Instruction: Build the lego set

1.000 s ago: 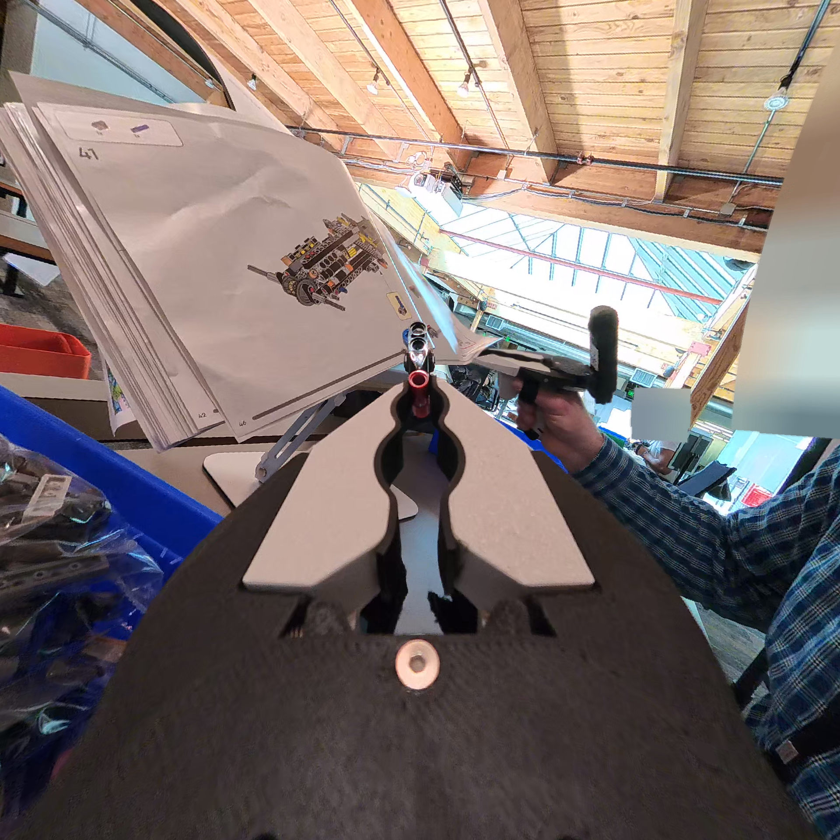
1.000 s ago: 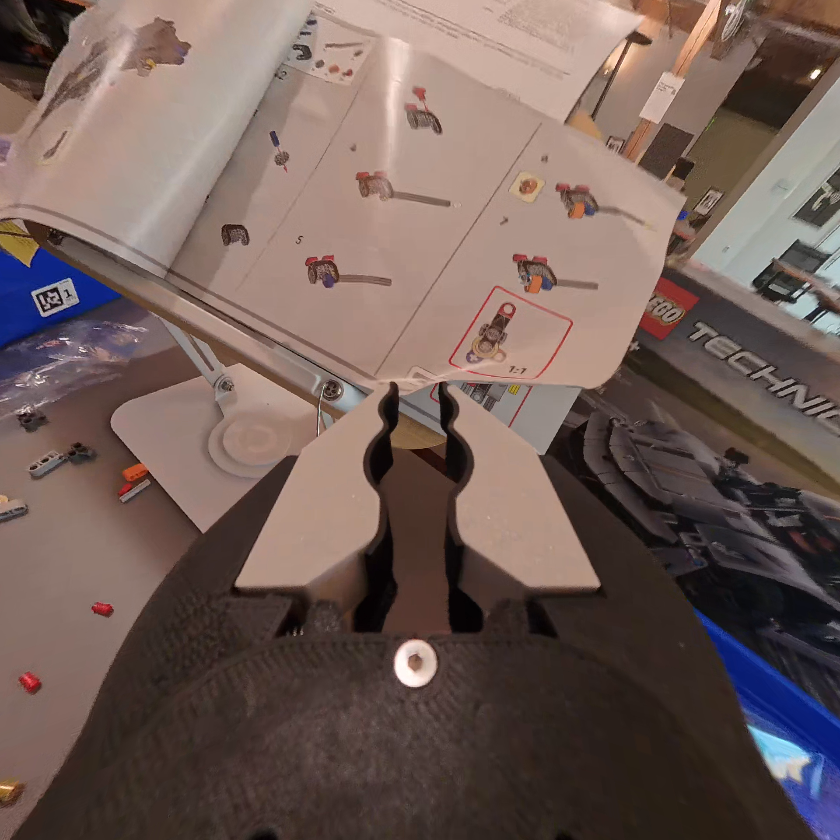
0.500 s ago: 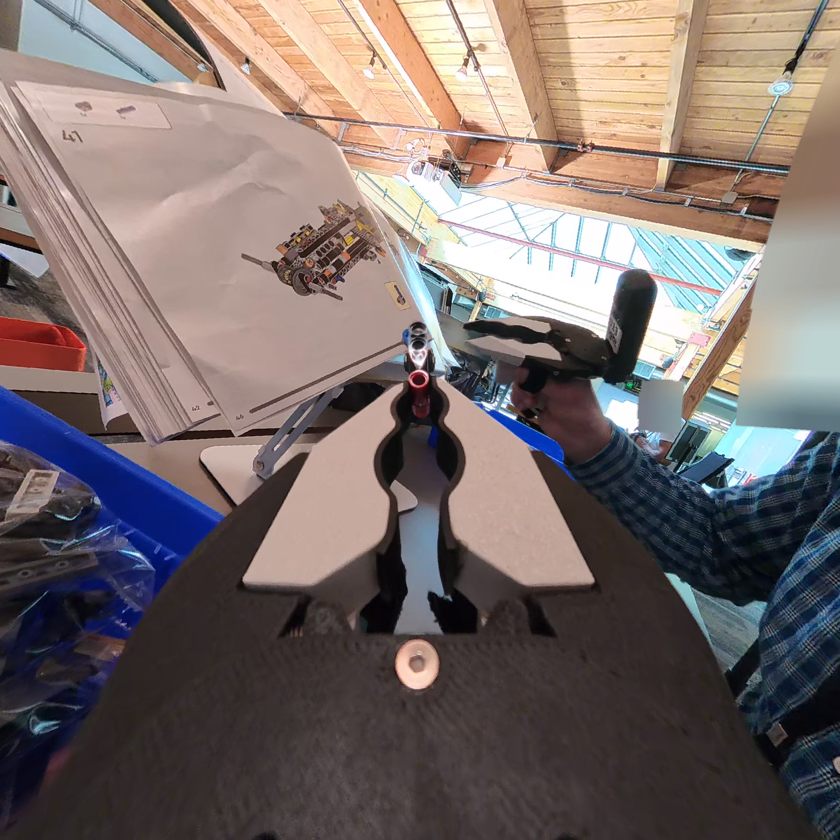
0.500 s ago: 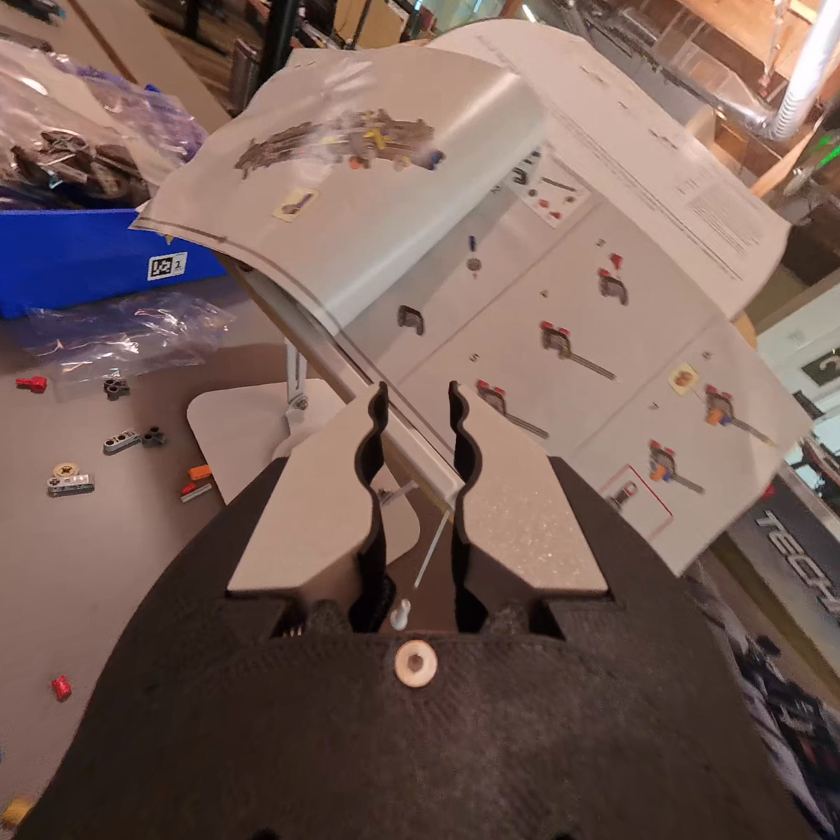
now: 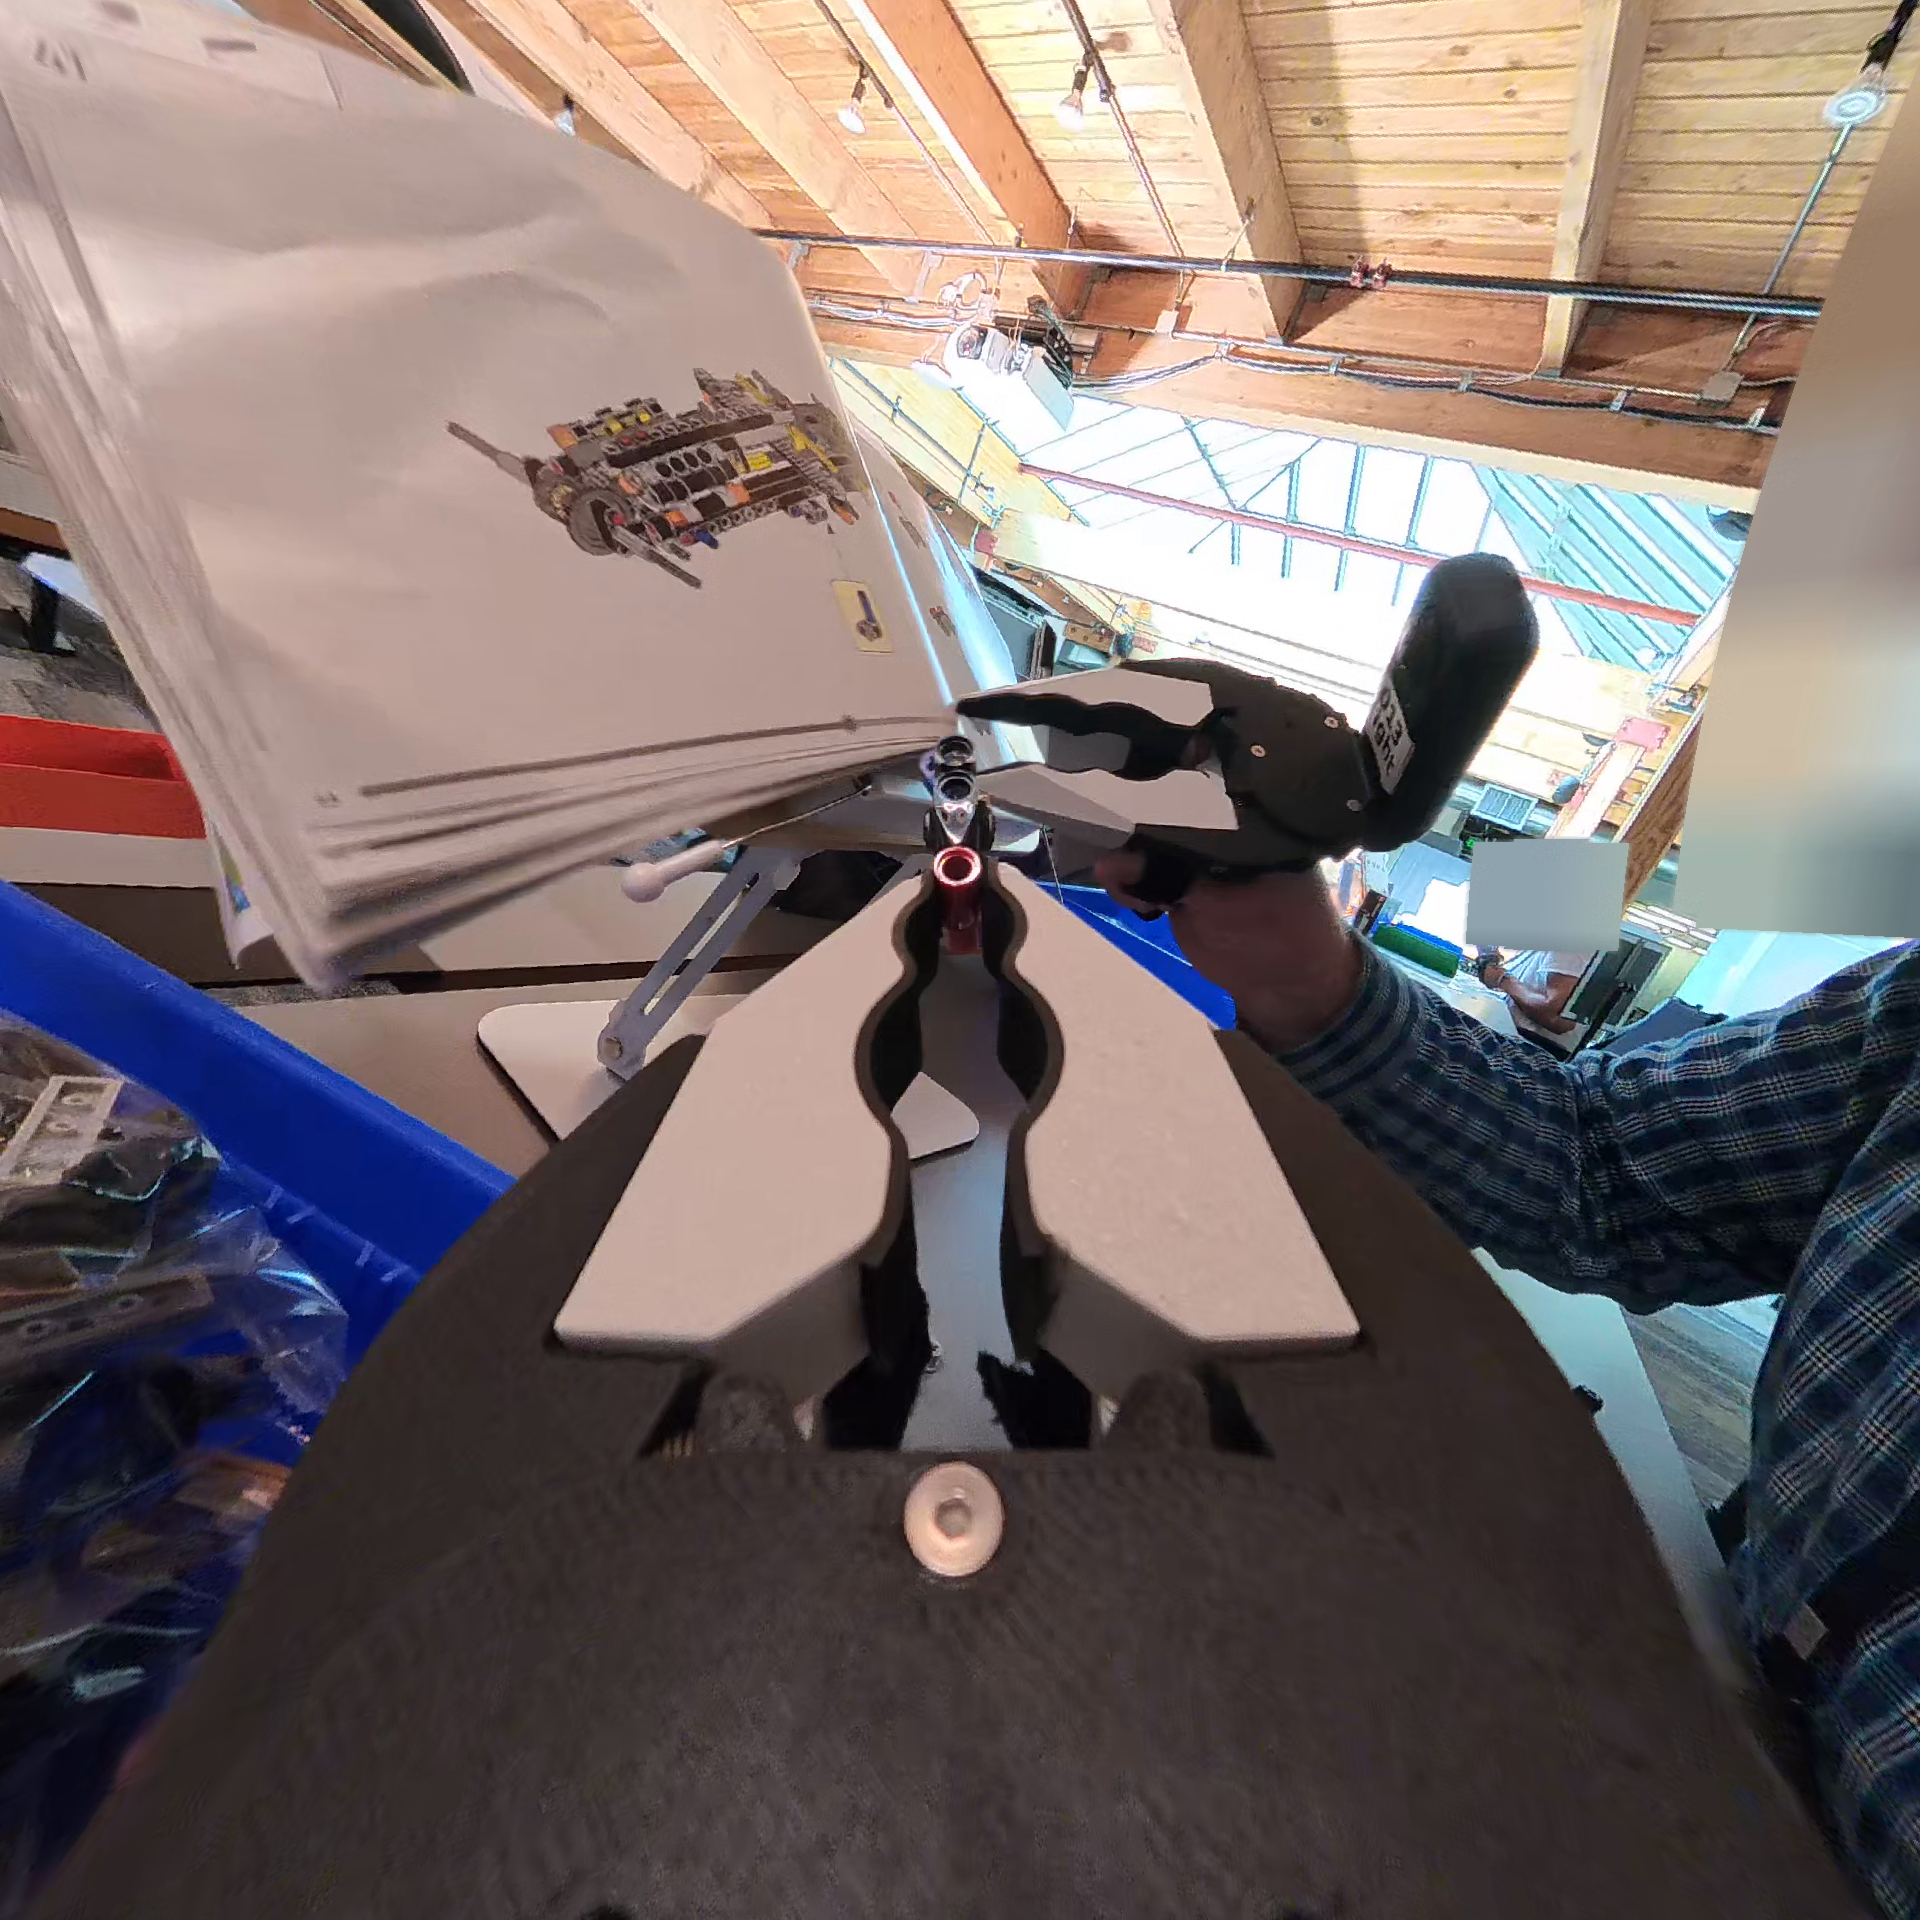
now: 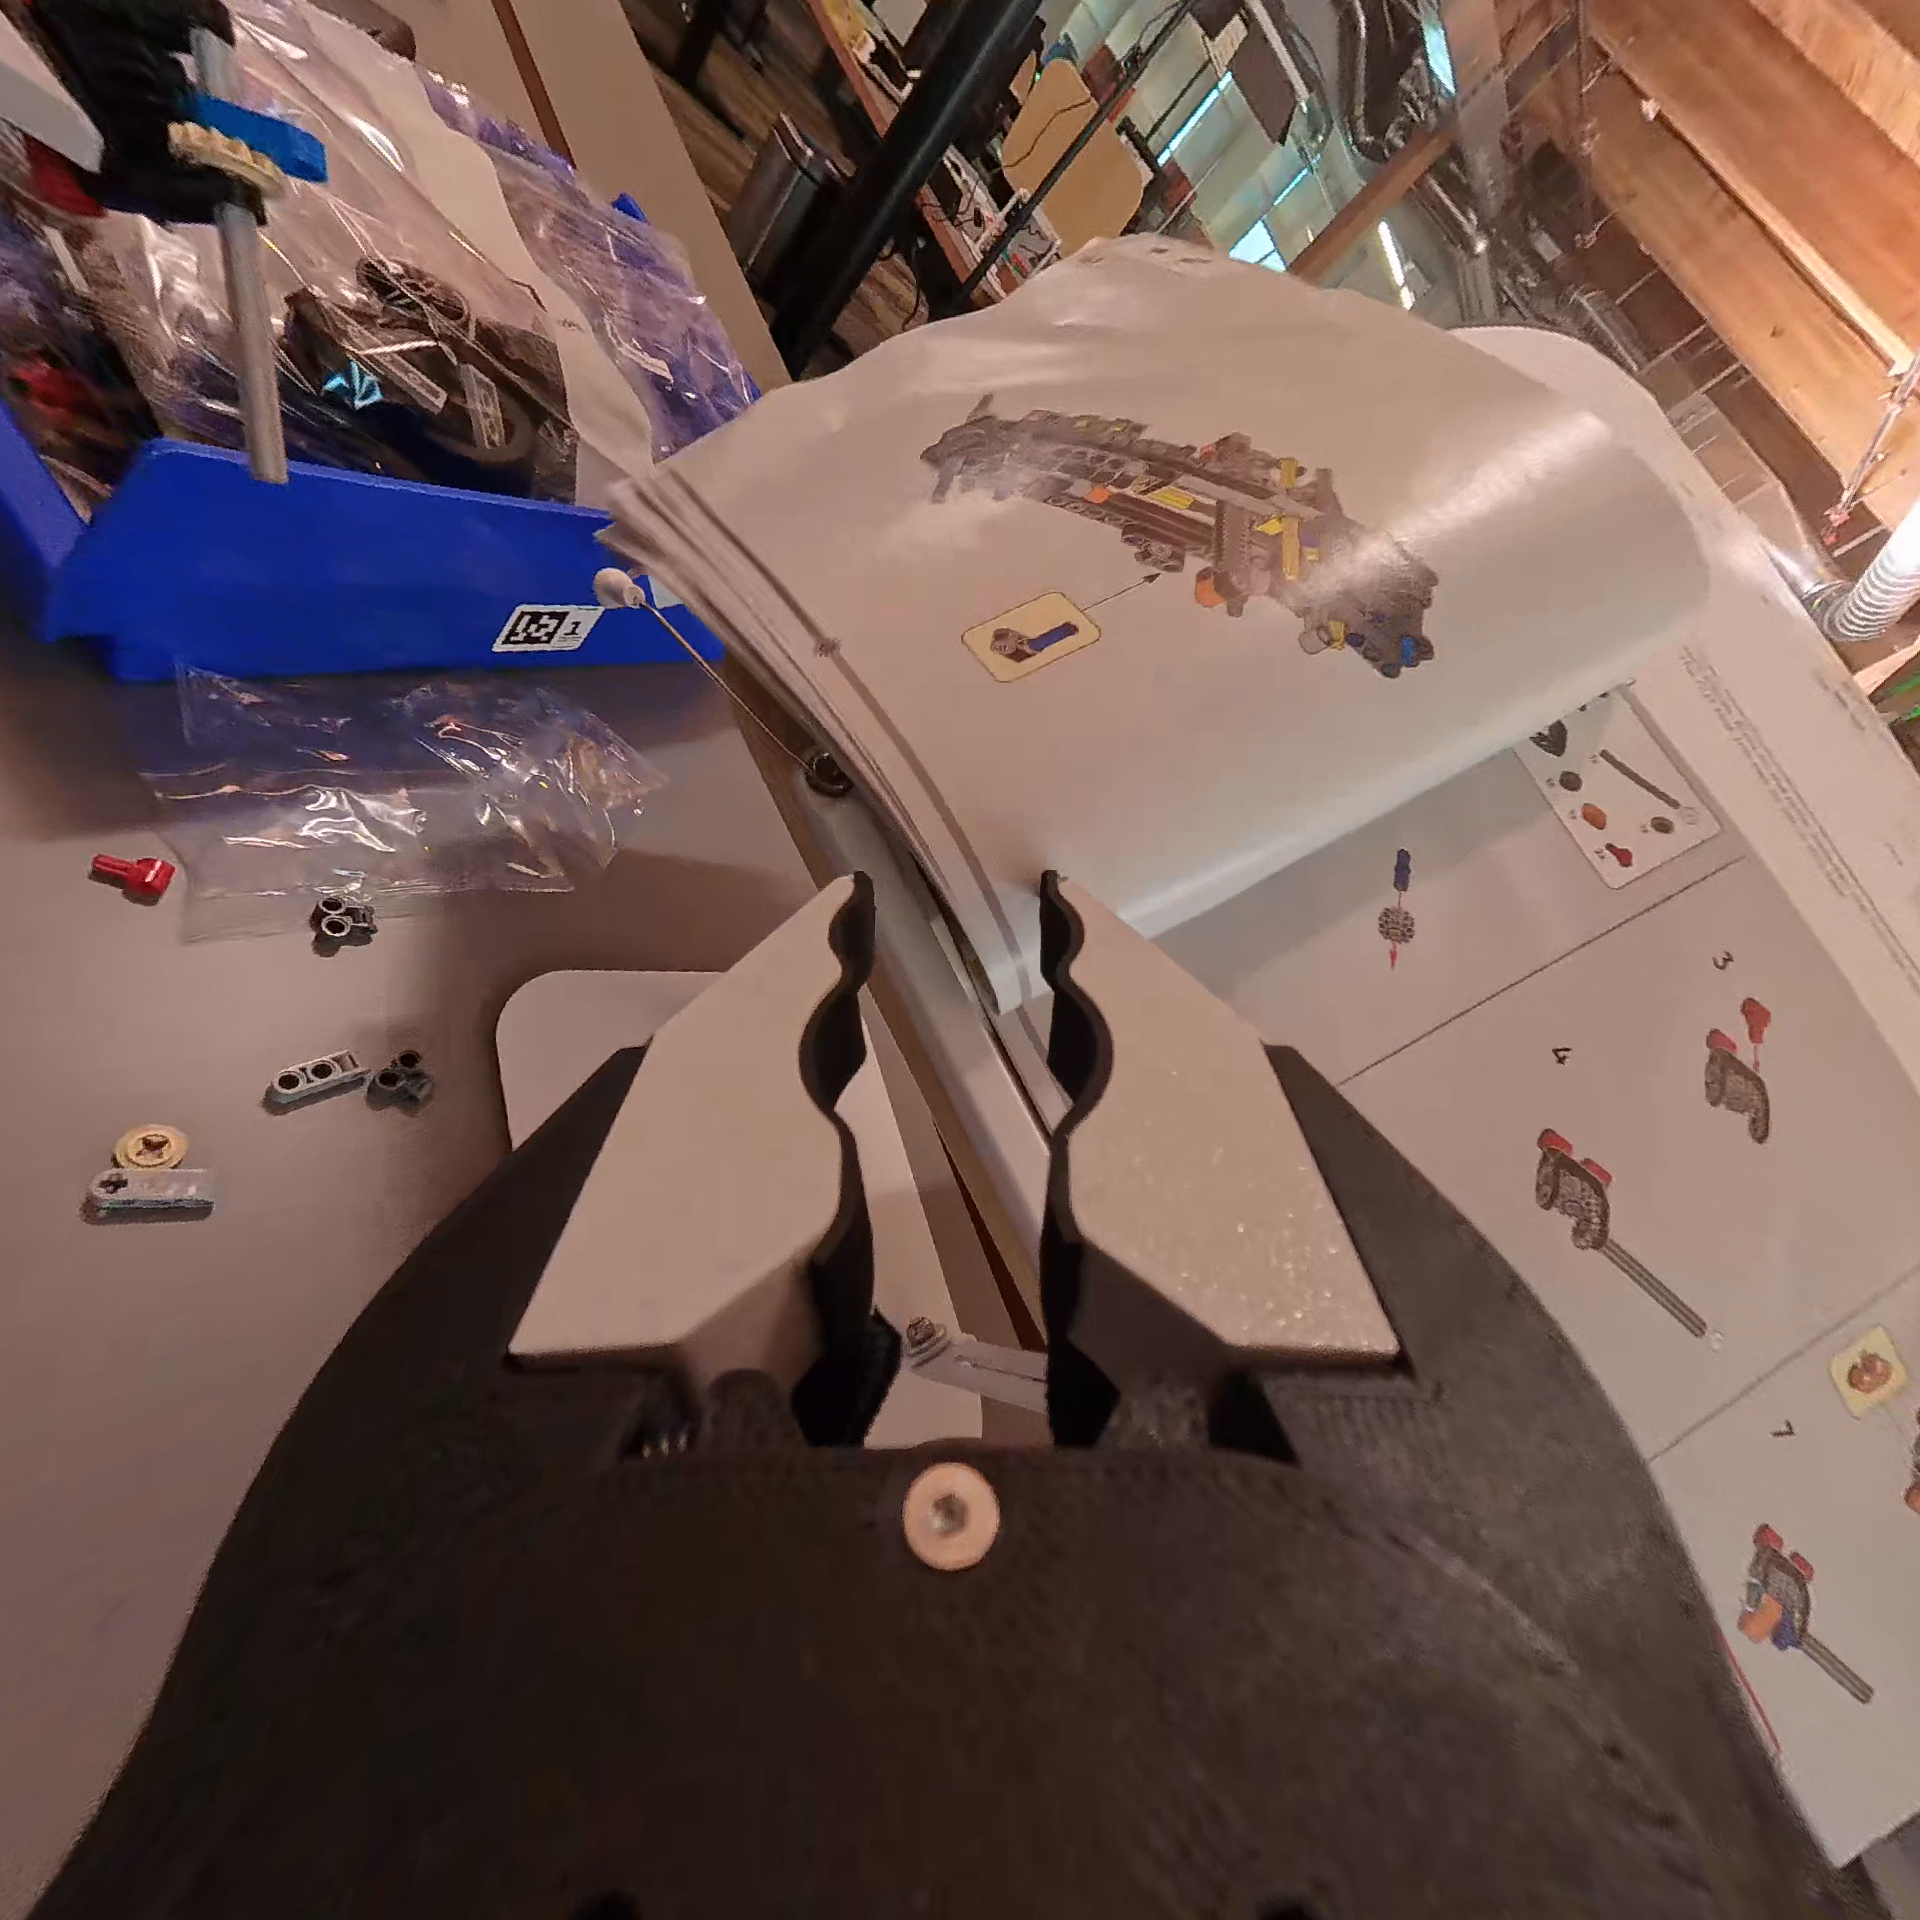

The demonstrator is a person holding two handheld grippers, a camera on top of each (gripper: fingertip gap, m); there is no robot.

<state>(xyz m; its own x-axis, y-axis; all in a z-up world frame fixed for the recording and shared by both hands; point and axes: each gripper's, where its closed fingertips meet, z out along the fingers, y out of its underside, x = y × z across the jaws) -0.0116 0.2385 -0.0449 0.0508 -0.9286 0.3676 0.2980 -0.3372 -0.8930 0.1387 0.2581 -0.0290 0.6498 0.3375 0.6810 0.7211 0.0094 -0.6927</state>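
My left gripper is shut on a small lego assembly: a red tube sits between the fingertips, with grey and black parts sticking out past them. The instruction booklet stands open on a white stand just beyond. My right gripper is open, and the lower edge of the booklet's curled left pages lies between its fingers. It also shows in the left wrist view, held by a hand at the booklet's lower right corner. A black, blue and tan assembly on a grey axle hangs at the top left.
A blue bin with bagged parts stands at the left, with an empty clear bag in front. Loose parts lie on the table: a red pin, grey connectors, a grey beam, a tan gear. A plaid sleeve is at the right. The grippers' ends are close to 15 cm from one another. The red pin is about 15 cm from my left fingertips and 25 cm from my right.
My right gripper has swung left from the right-hand page to the booklet's lower middle edge and opened wider. The left pages have bent and shifted. My left gripper keeps its hold.
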